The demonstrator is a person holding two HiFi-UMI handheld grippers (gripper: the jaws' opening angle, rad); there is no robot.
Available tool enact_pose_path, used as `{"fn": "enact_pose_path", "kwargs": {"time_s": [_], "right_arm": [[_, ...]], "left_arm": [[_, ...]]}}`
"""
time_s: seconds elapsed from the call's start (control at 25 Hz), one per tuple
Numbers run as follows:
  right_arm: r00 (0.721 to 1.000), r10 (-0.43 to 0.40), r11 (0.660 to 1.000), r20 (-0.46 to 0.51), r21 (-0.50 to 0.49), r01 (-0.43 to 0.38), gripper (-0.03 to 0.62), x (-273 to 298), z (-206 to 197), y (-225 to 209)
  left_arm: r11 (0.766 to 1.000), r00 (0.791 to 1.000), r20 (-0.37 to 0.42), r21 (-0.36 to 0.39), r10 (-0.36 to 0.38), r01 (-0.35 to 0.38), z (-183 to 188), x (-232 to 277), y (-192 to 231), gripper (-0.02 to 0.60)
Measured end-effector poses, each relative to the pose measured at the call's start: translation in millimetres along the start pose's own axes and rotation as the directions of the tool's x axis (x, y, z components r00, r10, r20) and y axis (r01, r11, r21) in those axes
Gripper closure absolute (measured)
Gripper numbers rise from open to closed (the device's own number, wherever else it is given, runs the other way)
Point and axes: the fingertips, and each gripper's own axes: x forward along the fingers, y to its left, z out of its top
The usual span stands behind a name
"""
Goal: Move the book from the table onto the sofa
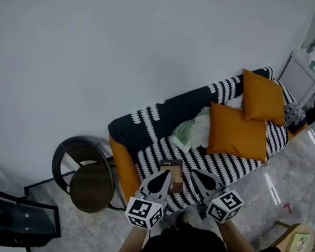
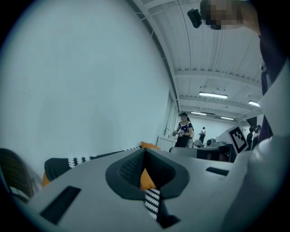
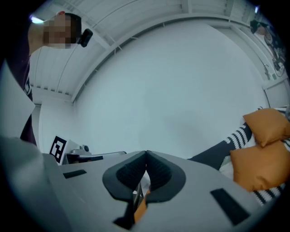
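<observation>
Nearest, the left gripper (image 1: 159,182) and right gripper (image 1: 199,178) point side by side at the sofa. Each gripper view shows its own jaws together with nothing between them. Between their tips, the small brown book (image 1: 173,174) lies flat on the near left part of the seat of the black-and-white striped sofa (image 1: 145,121); only the head view shows it. To its right lean two orange square cushions (image 1: 236,130), which the right gripper view also catches. Left of the sofa stands a round dark side table (image 1: 91,183). Only the left gripper view shows people (image 2: 183,131) standing in the far hall.
</observation>
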Motion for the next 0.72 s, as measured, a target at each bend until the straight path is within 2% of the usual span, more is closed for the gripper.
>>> {"fn": "enact_pose_path", "kwargs": {"time_s": [0.24,0.72], "right_arm": [[0.999,-0.003,0.992,0.038,-0.130,0.007,0.571,-7.1,11.1,22.4],[0.998,-0.026,0.990,0.065,-0.136,0.034,0.571,-10.9,12.9,30.0]], "left_arm": [[0.997,0.999,0.027,0.076,-0.026,0.024,10.4,-11.4,-18.6,0.566],[0.996,0.998,0.044,0.085,-0.040,0.036,13.3,-22.4,-22.7,0.568]]}}
